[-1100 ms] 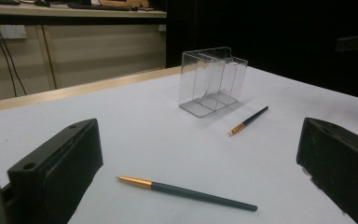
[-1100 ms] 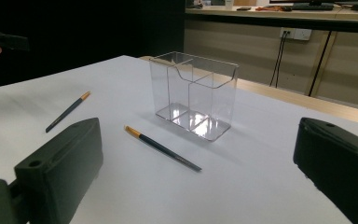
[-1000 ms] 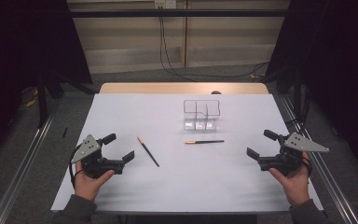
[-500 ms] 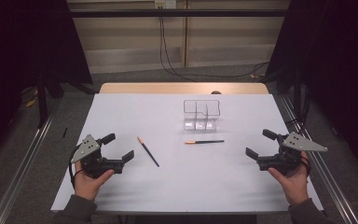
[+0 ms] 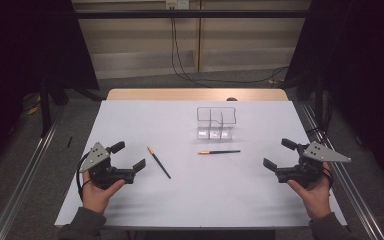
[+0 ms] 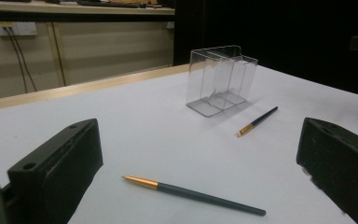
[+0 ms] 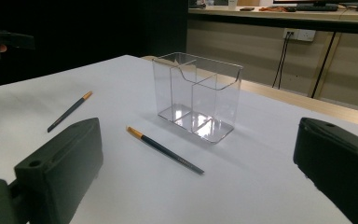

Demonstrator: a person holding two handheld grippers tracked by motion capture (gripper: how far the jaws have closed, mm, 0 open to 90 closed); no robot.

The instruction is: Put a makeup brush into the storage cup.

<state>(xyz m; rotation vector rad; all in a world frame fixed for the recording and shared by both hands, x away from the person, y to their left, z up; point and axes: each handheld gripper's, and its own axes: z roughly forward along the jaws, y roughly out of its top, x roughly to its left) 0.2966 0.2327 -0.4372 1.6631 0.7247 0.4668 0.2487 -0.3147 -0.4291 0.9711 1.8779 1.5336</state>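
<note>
A clear plastic holder (image 5: pixel 216 123) with several compartments stands empty on the white table, also in the left gripper view (image 6: pixel 221 78) and right gripper view (image 7: pixel 196 94). Two dark pencils with gold ends lie flat: one (image 5: pixel 158 162) (image 6: pixel 193 195) (image 7: pixel 69 111) just right of my left gripper (image 5: pixel 128 156), the other (image 5: pixel 219 151) (image 6: pixel 257 121) (image 7: pixel 164 150) in front of the holder. My left gripper is open and holds nothing. At the right, my right gripper (image 5: pixel 279 155) is likewise open with nothing between its jaws. Both are held by hands near the front edge.
The white table top (image 5: pixel 190 200) ends in a wooden strip (image 5: pixel 195 94) at the far side. Metal rails (image 5: pixel 25 175) run along both sides. Cables (image 5: pixel 180 65) hang down the back wall.
My right gripper has shifted very slightly to the left. The left gripper and the pencils have not moved.
</note>
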